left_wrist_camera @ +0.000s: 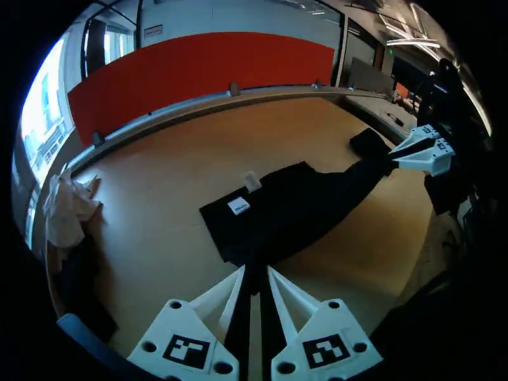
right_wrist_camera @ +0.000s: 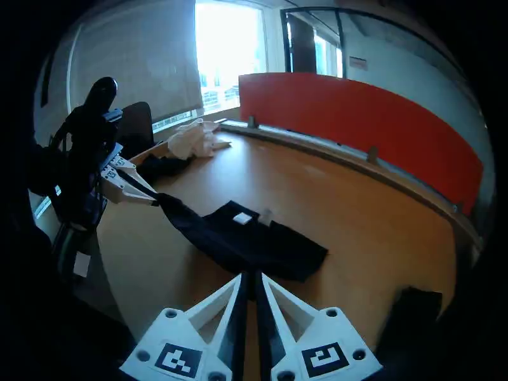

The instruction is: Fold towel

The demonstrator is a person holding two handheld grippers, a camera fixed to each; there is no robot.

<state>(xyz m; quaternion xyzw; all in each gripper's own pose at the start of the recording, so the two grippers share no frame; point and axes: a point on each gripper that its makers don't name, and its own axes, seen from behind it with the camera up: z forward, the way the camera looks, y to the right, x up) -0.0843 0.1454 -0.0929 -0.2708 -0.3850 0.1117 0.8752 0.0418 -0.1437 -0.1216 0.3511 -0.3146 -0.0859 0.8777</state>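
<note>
A black towel [left_wrist_camera: 298, 203] with a white label [left_wrist_camera: 239, 205] lies partly on the wooden table [left_wrist_camera: 159, 190], stretched between both grippers. My left gripper [left_wrist_camera: 255, 279] is shut on one corner at the near edge. Farther right, my right gripper [left_wrist_camera: 394, 160] pinches the opposite corner and holds it raised. In the right gripper view the towel [right_wrist_camera: 254, 244] runs from my right gripper [right_wrist_camera: 254, 282], shut on it, up and left to my left gripper [right_wrist_camera: 154, 200], held by a dark-sleeved arm. A small white object [right_wrist_camera: 265, 217] rests on the towel beside the label [right_wrist_camera: 242, 218].
A pale crumpled cloth pile [left_wrist_camera: 66, 206] [right_wrist_camera: 193, 140] lies at one table end with dark cloth [right_wrist_camera: 162, 166] beside it. Another black folded cloth [left_wrist_camera: 368, 141] [right_wrist_camera: 416, 305] lies near the other end. A red partition [left_wrist_camera: 203, 70] [right_wrist_camera: 362, 120] lines the far edge.
</note>
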